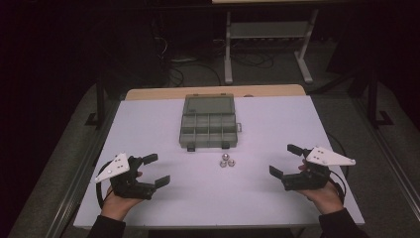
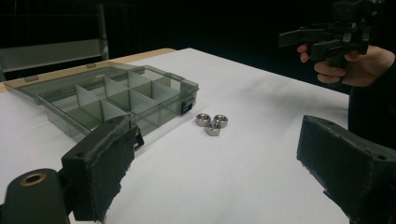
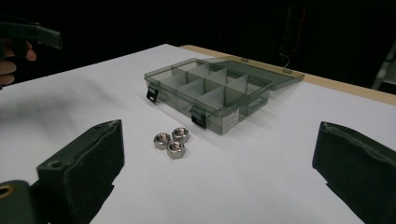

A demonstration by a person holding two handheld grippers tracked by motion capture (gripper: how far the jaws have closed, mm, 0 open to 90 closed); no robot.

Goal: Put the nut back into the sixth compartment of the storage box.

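Three steel hex nuts (image 1: 227, 160) lie bunched together on the white table (image 1: 148, 129), just in front of a clear grey compartment box (image 1: 208, 128) with its lid laid open toward the back. The same nuts (image 2: 212, 122) (image 3: 171, 141) and the box (image 2: 112, 95) (image 3: 210, 91) appear in both gripper views. My left gripper (image 1: 156, 171) hovers near the table's front left, jaws wide open, nothing between them. My right gripper (image 1: 286, 159) is at the front right, also open and empty. Each is held by a hand.
The box's compartments look empty. A wooden strip (image 1: 213, 92) runs along the table's far edge. Beyond it stand a grey metal frame (image 1: 267, 34) and cables on the dark floor. The other hand's gripper (image 2: 327, 39) shows far off in the left gripper view.
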